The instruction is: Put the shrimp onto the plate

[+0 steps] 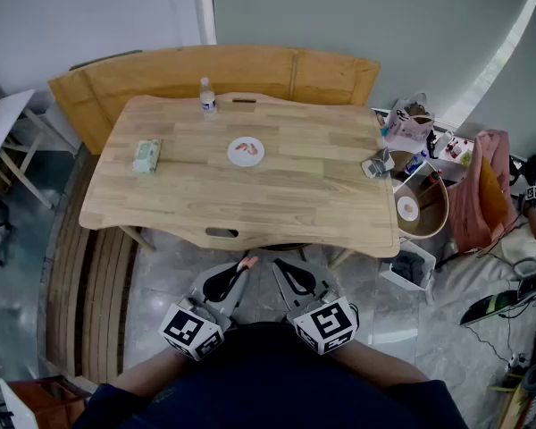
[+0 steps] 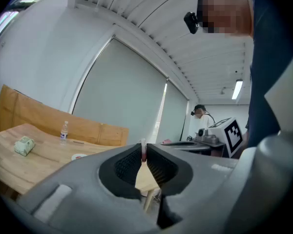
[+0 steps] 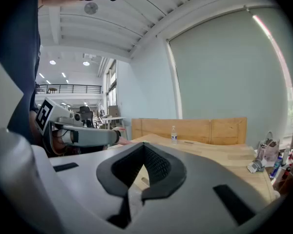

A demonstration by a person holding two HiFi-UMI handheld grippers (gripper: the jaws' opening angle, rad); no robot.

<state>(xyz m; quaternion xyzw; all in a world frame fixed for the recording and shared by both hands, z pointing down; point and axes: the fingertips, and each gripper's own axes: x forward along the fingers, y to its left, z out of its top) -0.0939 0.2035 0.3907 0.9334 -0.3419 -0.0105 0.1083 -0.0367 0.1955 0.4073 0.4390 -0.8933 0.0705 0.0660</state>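
Left tongs (image 1: pixel 244 268) and right tongs (image 1: pixel 280 266) closed, side by side.

Head view: high above, steeply down, table (image 1: pixel 277 190) ahead. Gripper views: low, off table's near edge, facing across; all share bottle (image 1: pixel 208 96).

**Grippers low, plate far up the surface**

Both grippers sit at the bottom centre of the frame, below the wooden surface (image 1: pixel 295 190). The left gripper (image 1: pixel 241 272) has a pink shrimp (image 1: pixel 247 263) at the tip of its jaws; the right gripper (image 1: pixel 282 267) is beside it. Upper centre, a white plate (image 1: pixel 256 157) bears orange shrimp (image 1: pixel 243 147) — a bottle (image 1: pixel 208 96) beyond, a green packet (image 1: pixel 146 155) to the left.
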